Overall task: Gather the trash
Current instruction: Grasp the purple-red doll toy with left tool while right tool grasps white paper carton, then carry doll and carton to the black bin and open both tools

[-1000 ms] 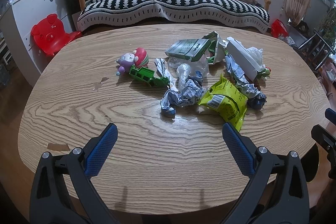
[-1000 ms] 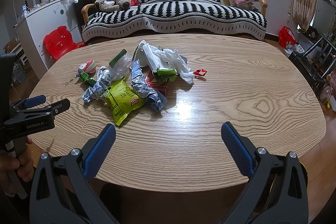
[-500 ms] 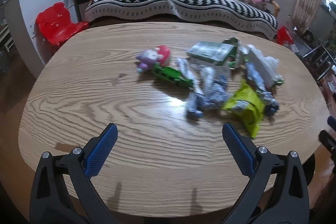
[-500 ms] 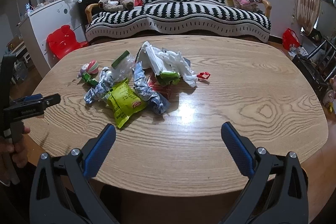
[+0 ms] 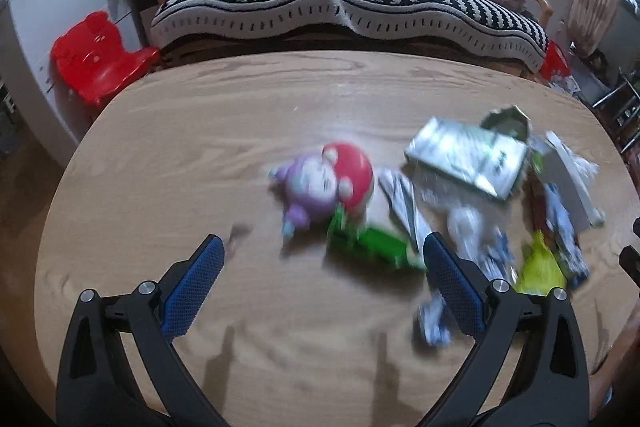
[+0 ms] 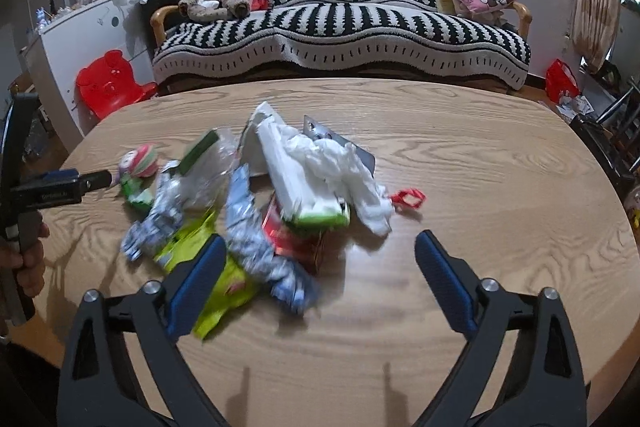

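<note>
A pile of trash lies on the wooden table (image 6: 480, 171): a yellow-green snack bag (image 6: 224, 287), crumpled blue-silver wrappers (image 6: 256, 247), a white tissue pack with crumpled plastic (image 6: 320, 163) and a red wrapper (image 6: 288, 239). In the blurred left wrist view a green-white carton (image 5: 464, 155) lies among it. My left gripper (image 5: 320, 259) is open and empty, just short of a green toy (image 5: 372, 247) and a purple-red toy (image 5: 324, 183). My right gripper (image 6: 316, 255) is open and empty over the near edge of the pile.
A striped sofa (image 6: 340, 35) stands behind the table. A red child's chair (image 6: 112, 83) and a white cabinet (image 6: 80, 39) are at the left. A small red clip (image 6: 408, 197) lies right of the pile. The left gripper shows at the left of the right wrist view (image 6: 60, 187).
Both grippers have moved forward toward the pile. The left view has swung so the toys sit between its fingers. Both stay open.
</note>
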The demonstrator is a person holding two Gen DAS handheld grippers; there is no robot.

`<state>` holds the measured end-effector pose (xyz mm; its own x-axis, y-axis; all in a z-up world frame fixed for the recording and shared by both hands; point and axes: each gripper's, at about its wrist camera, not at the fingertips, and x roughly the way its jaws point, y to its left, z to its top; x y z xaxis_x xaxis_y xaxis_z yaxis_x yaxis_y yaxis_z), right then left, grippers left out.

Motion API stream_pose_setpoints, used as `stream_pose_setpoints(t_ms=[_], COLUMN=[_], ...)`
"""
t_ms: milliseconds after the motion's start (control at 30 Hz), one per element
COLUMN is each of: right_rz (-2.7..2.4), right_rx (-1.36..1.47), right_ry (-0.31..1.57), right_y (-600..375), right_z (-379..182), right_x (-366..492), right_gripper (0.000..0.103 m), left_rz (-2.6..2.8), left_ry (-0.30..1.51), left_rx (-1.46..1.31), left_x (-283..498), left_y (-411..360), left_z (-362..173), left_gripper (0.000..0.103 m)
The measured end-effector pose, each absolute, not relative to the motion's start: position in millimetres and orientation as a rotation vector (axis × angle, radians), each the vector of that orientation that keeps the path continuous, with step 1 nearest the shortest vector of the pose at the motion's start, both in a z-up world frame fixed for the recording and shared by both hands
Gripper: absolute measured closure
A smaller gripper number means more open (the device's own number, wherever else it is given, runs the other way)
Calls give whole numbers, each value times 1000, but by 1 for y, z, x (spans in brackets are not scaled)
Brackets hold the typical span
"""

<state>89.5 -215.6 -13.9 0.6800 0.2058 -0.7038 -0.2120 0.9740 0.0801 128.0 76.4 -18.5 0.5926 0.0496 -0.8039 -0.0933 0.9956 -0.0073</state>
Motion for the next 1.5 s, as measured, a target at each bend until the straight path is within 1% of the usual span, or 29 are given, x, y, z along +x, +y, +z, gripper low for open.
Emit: stream_pose_setpoints(t_ms=[200, 333, 400, 433, 467, 500, 533, 567, 600, 733, 800, 1033, 1233, 1433, 1500], right_rz=[254, 265, 269, 273, 274, 275, 276, 282, 285, 315, 331, 336, 297, 200, 136], right_rx=[-39, -44, -51, -53, -59, -60, -62, -63, -61, -18, 16, 104, 111, 171, 203], right_ry=[806, 836, 852, 859, 866, 866, 860, 847, 836, 792, 773, 723, 703, 679, 682], right_y=[-202, -194, -190, -189, -187, -186, -186, -185, -185, -188, -192, -217, -245, -315, -352], right_z=[-32, -47, -55, -57, -59, -59, -58, -54, -50, -30, -20, 10, 26, 42, 43], right_x=[135, 151, 156, 157, 157, 156, 153, 150, 145, 129, 119, 90, 66, 32, 16], right_gripper=[17, 24, 34, 46, 52, 53, 56, 57, 57, 59, 59, 59, 59, 59, 59], left_rz=[47, 24, 30, 29, 28, 25, 25, 26, 29, 33, 56, 84, 78, -111, -203], left_ry=[961, 990, 984, 979, 974, 966, 953, 948, 945, 941, 926, 831, 779, 751, 745], left_rx=[-38, -37, -30, -33, -35, -40, -50, -52, -51, -54, -62, -147, -130, -89, -71], left_x=[174, 193, 198, 200, 200, 198, 197, 194, 192, 186, 180, 154, 128, 108, 100], left_y=[76, 74, 74, 75, 75, 76, 78, 79, 80, 81, 83, 91, 60, -29, -73], left_z=[-41, -57, -62, -63, -63, -62, -60, -59, -57, -51, -44, 0, 27, 44, 48], left_gripper=[6, 6, 6, 6, 6, 10, 17, 22, 30, 38, 40, 41, 41, 41, 41])
